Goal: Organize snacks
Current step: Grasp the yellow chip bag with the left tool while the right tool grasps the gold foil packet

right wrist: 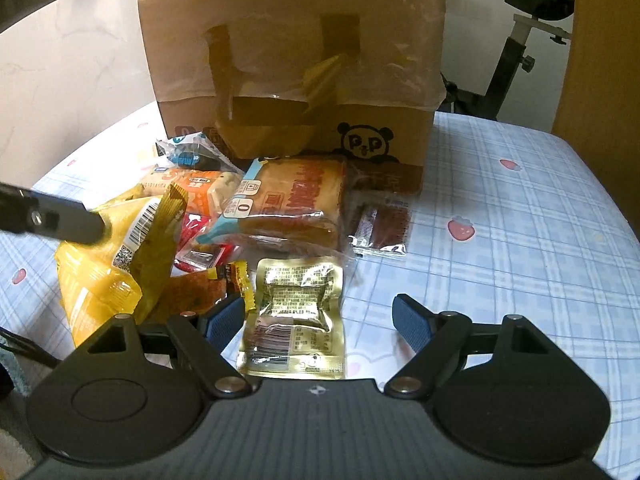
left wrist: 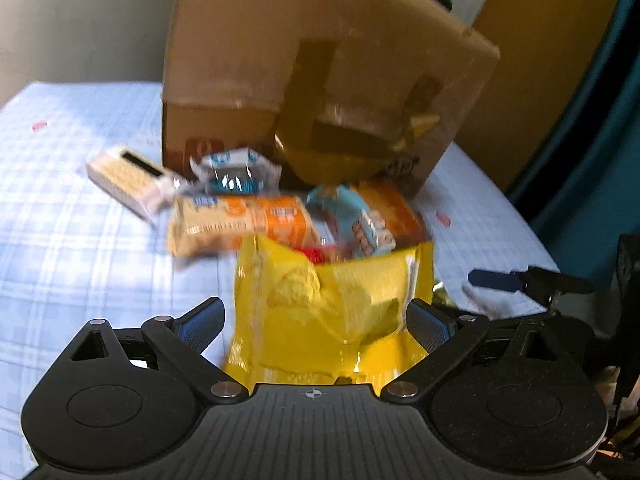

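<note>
A crumpled yellow snack bag lies between the fingers of my left gripper, which is open; a gap shows beside the left pad. In the right wrist view the same yellow bag lies at the left with a left gripper finger on its top. My right gripper hangs open over a gold foil pouch, which lies flat near its left finger and touches neither pad. Behind them lie a wrapped bread pack, an orange cracker pack and a blue-and-white packet.
A tall cardboard box with a panda logo stands behind the pile. A dark red sachet lies at its foot, a cream carton to the left. The blue checked tablecloth is bare on the right. An exercise bike stands beyond.
</note>
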`<state>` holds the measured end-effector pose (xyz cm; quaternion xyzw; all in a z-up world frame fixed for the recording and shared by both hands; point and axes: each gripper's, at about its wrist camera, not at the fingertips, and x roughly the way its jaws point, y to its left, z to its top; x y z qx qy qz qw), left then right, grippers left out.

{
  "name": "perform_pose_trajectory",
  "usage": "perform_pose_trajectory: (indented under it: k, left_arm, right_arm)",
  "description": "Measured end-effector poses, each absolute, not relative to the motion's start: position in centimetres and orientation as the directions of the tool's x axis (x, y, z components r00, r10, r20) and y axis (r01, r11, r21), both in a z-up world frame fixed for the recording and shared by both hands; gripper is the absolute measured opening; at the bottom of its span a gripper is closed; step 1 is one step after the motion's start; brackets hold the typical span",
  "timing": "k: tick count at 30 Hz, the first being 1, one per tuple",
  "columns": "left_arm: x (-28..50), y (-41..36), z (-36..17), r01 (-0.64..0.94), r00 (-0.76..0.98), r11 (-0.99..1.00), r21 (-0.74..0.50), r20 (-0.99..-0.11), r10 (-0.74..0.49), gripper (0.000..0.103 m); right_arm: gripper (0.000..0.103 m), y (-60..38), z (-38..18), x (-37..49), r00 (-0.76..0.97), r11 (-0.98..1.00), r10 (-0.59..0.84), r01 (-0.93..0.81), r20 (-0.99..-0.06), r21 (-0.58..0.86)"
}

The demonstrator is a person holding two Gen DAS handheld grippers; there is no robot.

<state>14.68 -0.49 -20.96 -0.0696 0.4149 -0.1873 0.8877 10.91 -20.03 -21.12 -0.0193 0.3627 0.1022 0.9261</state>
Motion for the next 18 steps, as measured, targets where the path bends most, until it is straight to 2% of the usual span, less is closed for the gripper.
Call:
perform_pose_trajectory:
  k: [3, 9, 12, 13, 15, 18]
  left_arm:
    - [15.1, -0.7, -21.9, 0.283, 0.543, 0.909, -0.306, -0.730, -0.415, 0.099]
    - [15.5, -1.5, -22.2, 0.293, 0.550, 0.916, -0.275, -0.735, -0.396, 0.100]
    - [15.3, -1.0, -22.2, 0.292, 0.556, 0.911, -0.289, -0.724, -0.408, 0.092]
    - [15.2, -0.8, -22.2, 0.294, 0.562, 0.908, -0.298, -0.715, -0.416, 0.082]
    - [14.8, -0.4, -21.6, 0.294, 0.588, 0.907, -0.300, -0.692, -0.419, 0.075]
    - [14.6, 0.4, -21.4, 0.256, 0.613, 0.918, -0.304, -0.683, -0.397, 0.073]
  right_arm:
    - [0.083, -20.0, -21.3, 11.1, 0.712, 0.979, 0.171, -0.201, -0.681, 0.035]
    - [0.083, -20.1, -21.6, 11.1, 0.699, 0.980, 0.166, -0.198, -0.696, 0.036]
    - [0.082, -20.0, -21.7, 11.1, 0.696, 0.978, 0.168, -0.207, -0.698, 0.029]
    - [0.081, -19.9, -21.7, 11.1, 0.694, 0.977, 0.169, -0.211, -0.700, 0.027]
    - [0.079, -19.7, -21.8, 11.1, 0.690, 0.975, 0.171, -0.220, -0.704, 0.021]
    - [0.076, -19.4, -21.9, 11.2, 0.686, 0.973, 0.174, -0.232, -0.706, 0.014]
